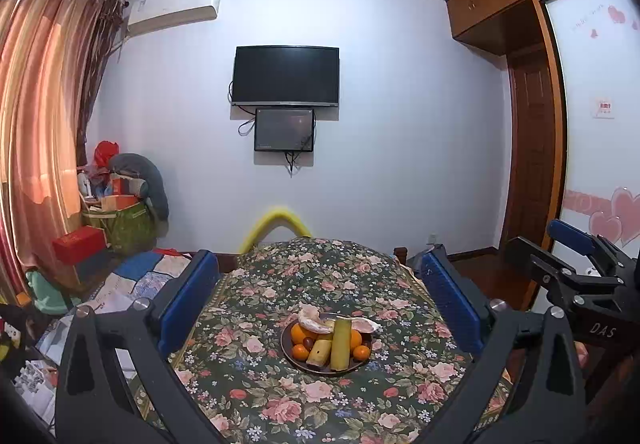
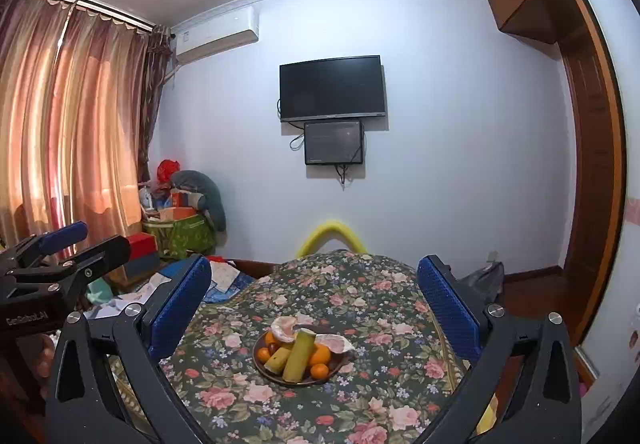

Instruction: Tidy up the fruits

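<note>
Both tongs, left gripper (image 1: pixel 320 300) and right gripper (image 2: pixel 314 304), hung spread apart, holding nothing, well back from the plate (image 1: pixel 289 354). Fruit (image 1: pixel 340 342) sat piled on it, mid-table on the floral cloth (image 1: pixel 280 404). Fits either sorted or awaiting sorting; no step settled.

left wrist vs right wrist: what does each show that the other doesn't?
Left wrist only: the right gripper at the right edge, and heart decals on the sliding door.

Right wrist only: the left gripper at the left edge, in front of the curtains.

Both: the plate of fruit, with oranges and green-yellow stalks, on the floral tablecloth; the wall TV; the air conditioner. Both grippers are open and empty.
</note>
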A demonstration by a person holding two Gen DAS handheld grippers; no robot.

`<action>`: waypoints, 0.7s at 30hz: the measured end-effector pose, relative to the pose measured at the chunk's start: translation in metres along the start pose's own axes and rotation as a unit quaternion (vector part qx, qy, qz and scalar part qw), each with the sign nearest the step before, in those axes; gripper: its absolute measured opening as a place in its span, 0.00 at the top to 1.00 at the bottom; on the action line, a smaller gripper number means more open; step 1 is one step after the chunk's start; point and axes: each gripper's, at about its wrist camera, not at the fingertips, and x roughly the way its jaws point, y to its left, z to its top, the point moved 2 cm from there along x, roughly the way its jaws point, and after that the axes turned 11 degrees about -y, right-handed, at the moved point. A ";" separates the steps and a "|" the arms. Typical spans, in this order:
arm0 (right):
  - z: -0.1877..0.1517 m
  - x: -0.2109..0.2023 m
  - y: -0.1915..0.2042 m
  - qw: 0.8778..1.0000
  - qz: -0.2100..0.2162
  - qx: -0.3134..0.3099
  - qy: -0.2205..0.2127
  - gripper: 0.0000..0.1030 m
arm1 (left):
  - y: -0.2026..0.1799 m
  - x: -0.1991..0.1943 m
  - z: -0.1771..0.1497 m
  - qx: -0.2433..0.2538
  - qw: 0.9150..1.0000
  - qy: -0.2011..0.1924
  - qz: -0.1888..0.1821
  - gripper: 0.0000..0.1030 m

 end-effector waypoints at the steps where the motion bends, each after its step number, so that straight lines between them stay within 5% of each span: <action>1: 0.000 -0.001 -0.001 1.000 0.000 0.001 0.001 0.00 | -0.001 -0.002 0.000 0.000 1.000 0.000 0.000 0.00; 21: 0.001 -0.007 -0.003 1.000 -0.003 0.001 -0.002 0.00 | -0.009 -0.006 -0.004 0.010 1.000 -0.003 -0.010 0.00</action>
